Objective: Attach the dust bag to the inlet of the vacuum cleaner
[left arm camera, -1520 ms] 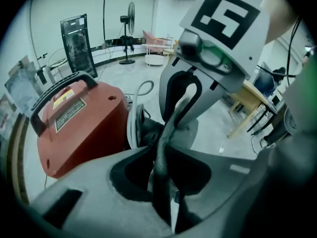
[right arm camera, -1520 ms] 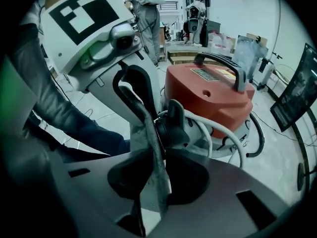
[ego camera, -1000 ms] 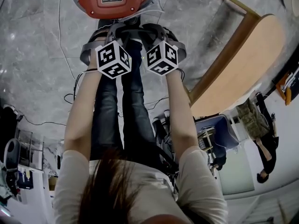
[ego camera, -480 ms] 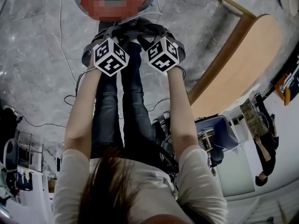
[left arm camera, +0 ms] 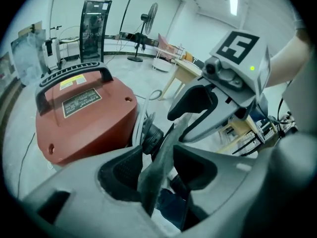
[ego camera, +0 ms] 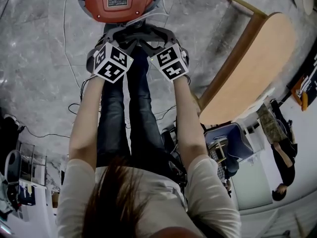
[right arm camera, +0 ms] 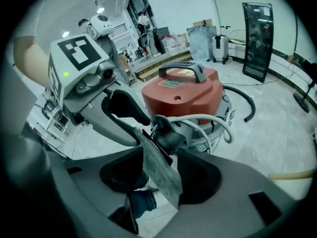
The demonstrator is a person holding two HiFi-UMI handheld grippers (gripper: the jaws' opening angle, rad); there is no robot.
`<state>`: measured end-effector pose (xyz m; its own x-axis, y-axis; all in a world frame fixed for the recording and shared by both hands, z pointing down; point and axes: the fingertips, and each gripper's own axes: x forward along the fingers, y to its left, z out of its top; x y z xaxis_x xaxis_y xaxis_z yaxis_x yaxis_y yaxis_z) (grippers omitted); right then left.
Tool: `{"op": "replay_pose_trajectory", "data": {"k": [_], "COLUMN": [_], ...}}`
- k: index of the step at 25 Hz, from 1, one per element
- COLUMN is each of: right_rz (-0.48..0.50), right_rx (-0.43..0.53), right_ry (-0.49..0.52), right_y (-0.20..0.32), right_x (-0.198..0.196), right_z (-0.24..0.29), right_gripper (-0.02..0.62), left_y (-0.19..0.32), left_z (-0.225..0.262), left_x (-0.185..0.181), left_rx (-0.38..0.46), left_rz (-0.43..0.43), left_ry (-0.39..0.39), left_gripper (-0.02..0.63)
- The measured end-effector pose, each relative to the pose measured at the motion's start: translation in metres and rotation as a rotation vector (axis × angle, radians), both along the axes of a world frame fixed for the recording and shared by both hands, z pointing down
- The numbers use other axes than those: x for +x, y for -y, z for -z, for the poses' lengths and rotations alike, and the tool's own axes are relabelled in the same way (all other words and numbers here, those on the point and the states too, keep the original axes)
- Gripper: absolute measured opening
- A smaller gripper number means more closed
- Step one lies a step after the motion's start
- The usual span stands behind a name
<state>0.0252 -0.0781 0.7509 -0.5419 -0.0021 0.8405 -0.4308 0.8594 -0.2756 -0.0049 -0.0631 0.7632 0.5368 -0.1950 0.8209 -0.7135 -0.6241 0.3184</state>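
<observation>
The red vacuum cleaner (ego camera: pixel 119 1) stands on the floor at the top of the head view. Its black inlet (left arm camera: pixel 151 139) (right arm camera: pixel 166 135) points toward both grippers. The grey dust bag (left arm camera: pixel 153 185) (right arm camera: pixel 159 162) hangs as a thin sheet at the inlet. My left gripper (ego camera: pixel 115 36) (left arm camera: pixel 158 170) and right gripper (ego camera: pixel 161 35) (right arm camera: pixel 159 175) face each other just below the vacuum. Both have just been opening their jaws. The bag runs between each pair of pads, with a gap on either side.
A wooden table (ego camera: pixel 252 68) stands to the right. Thin cables (ego camera: pixel 74 103) trail over the marble floor to the left. The vacuum's hose (right arm camera: pixel 240 100) curls behind it. A person (ego camera: pixel 282 152) stands at the far right. My own legs are below the grippers.
Both marker cubes have rolled outward, away from each other, and the jaws have spread. The grippers stay close under the vacuum.
</observation>
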Motion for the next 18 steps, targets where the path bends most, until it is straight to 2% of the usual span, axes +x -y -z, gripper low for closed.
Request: {"op": "replay_pose_trajectory", "data": {"k": [5, 9, 13, 15, 18], "right_rz": [-0.2, -0.343, -0.374, -0.379, -0.403], "right_rx": [0.005, -0.006, 0.036, 0.067, 0.104], "right_ry": [0.089, 0.154, 0.157, 0.151, 0.152], "right_y": [0.012, 0.025, 0.032, 0.031, 0.036], "right_x": [0.004, 0.001, -0.001, 0.0, 0.0], "right_z": [0.019, 0.038, 0.055, 0.065, 0.078], "right_gripper": [0.176, 0.132, 0.046, 0.003, 0.002], "left_y": [0.009, 0.022, 0.036, 0.039, 0.045], "left_z": [0.02, 0.044, 0.067, 0.078, 0.091], "left_x": [0.004, -0.002, -0.008, -0.012, -0.014], "left_rx": [0.056, 0.117, 0.177, 0.202, 0.233], "left_rz": [0.075, 0.161, 0.236, 0.273, 0.301], "left_ry": [-0.029, -0.042, -0.052, -0.05, -0.053], "left_gripper": [0.196, 0.15, 0.095, 0.048, 0.018]}}
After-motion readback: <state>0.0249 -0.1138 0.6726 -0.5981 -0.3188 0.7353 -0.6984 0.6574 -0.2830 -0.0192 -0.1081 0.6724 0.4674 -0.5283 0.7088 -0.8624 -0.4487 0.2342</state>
